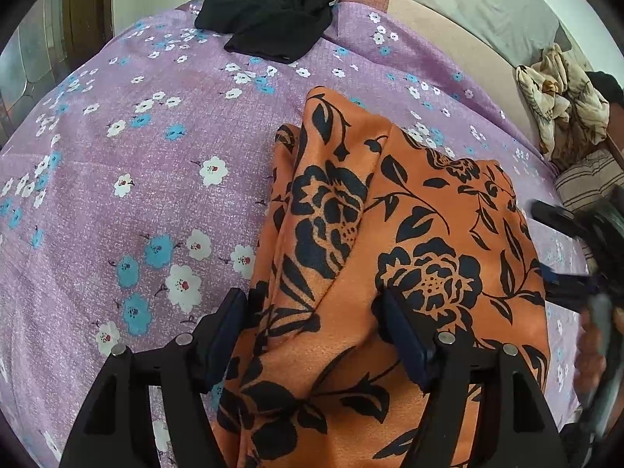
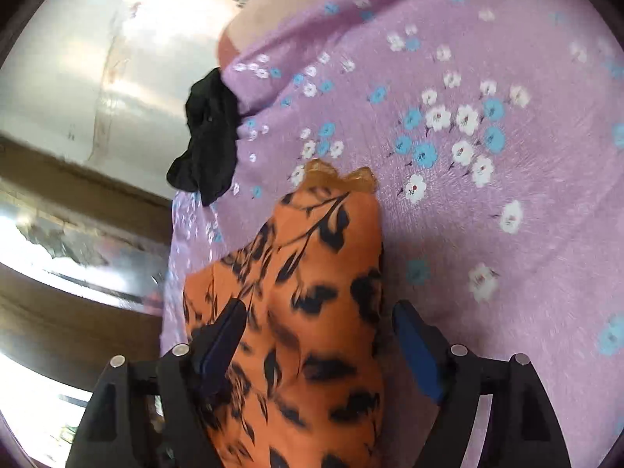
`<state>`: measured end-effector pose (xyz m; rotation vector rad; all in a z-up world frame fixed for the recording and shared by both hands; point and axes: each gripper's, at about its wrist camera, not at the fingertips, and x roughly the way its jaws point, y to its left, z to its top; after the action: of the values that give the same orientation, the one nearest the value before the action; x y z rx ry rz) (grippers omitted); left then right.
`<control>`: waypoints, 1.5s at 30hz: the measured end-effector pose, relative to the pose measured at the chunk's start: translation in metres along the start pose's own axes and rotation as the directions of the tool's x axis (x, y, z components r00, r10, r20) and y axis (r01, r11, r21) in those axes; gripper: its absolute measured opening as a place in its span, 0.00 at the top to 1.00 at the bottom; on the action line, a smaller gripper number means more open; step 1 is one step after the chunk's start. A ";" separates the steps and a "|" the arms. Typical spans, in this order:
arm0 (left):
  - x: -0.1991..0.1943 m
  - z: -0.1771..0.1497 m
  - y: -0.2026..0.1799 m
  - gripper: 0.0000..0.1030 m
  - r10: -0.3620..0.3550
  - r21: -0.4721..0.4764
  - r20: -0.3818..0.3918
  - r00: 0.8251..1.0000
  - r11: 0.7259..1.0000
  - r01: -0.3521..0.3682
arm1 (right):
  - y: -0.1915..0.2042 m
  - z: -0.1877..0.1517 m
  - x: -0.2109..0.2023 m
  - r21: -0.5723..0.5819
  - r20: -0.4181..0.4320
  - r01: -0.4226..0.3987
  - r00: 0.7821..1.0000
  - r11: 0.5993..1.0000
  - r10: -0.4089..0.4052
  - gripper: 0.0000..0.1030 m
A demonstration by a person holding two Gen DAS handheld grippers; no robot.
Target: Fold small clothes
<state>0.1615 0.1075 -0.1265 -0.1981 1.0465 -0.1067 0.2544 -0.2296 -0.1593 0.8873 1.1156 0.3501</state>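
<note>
While both grippers, left [image 1: 312, 335] and right [image 2: 319, 339], are standing wide, gripping nothing, the orange garment [image 1: 390, 234] is lying part-folded mid-bed [image 1: 117, 202], the black garment [image 1: 269, 15] at the far edge waiting unfolded.

You see a purple bedsheet [image 1: 117, 202] printed with small white and blue flowers spread over the bed. Past its far edge lies a bare beige mattress [image 1: 448, 27] and a grey pillow [image 1: 487, 4]. At the right edge sits a striped cushion [image 1: 585, 183]. A pale wall [image 2: 78, 58] stands beyond the bed.
</note>
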 end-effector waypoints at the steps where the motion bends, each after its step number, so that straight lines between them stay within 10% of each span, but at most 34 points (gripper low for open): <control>1: 0.000 0.000 0.001 0.28 -0.002 -0.002 0.001 1.000 1.000 0.002 | -0.005 0.005 0.011 0.023 -0.038 -0.016 0.999 1.000 0.017 0.55; 6: 0.000 -0.003 0.004 0.27 -0.021 -0.013 -0.003 1.000 1.000 0.021 | 0.025 -0.009 0.021 -0.206 0.028 0.170 0.985 0.964 -0.168 0.72; 10: -0.002 -0.005 0.003 0.26 -0.014 -0.003 0.013 1.000 1.000 0.014 | 0.016 -0.010 0.006 -0.121 0.020 0.128 0.992 0.984 -0.127 0.39; 17: -0.010 -0.010 0.006 0.26 -0.030 -0.018 0.023 0.999 0.999 0.030 | 0.004 -0.092 -0.041 -0.101 -0.070 0.070 0.995 0.992 -0.077 0.35; 18: -0.013 -0.011 0.003 0.26 -0.014 -0.011 0.020 1.000 1.000 0.014 | 0.002 -0.103 -0.033 -0.135 -0.106 0.066 0.991 0.989 -0.081 0.58; 21: -0.041 -0.020 -0.003 0.27 0.010 0.008 0.032 0.999 1.000 -0.010 | 0.015 -0.114 -0.044 -0.225 -0.041 0.130 0.989 0.966 -0.142 0.63; 26: -0.078 -0.046 0.012 0.25 0.034 -0.026 0.068 0.997 0.999 -0.033 | 0.023 -0.120 -0.051 -0.258 -0.031 0.190 0.978 0.947 -0.205 0.39; 31: -0.056 -0.072 0.047 0.27 0.004 -0.095 -0.063 0.998 0.995 -0.010 | 0.042 -0.131 -0.083 -0.312 0.091 0.197 0.980 0.929 -0.177 0.39; 37: -0.085 -0.062 0.039 0.45 -0.089 -0.106 -0.042 0.995 0.991 0.084 | 0.075 -0.143 -0.080 -0.423 0.072 0.128 0.992 0.897 -0.107 0.28; 45: -0.070 0.008 0.039 0.25 -0.161 -0.062 0.016 0.987 0.985 0.161 | 0.063 -0.140 -0.058 -0.401 0.016 0.071 0.997 0.914 -0.070 0.28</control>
<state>0.1333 0.1589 -0.0713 -0.3403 1.0227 -0.2188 0.1166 -0.1665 -0.0962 0.4814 1.0223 0.4978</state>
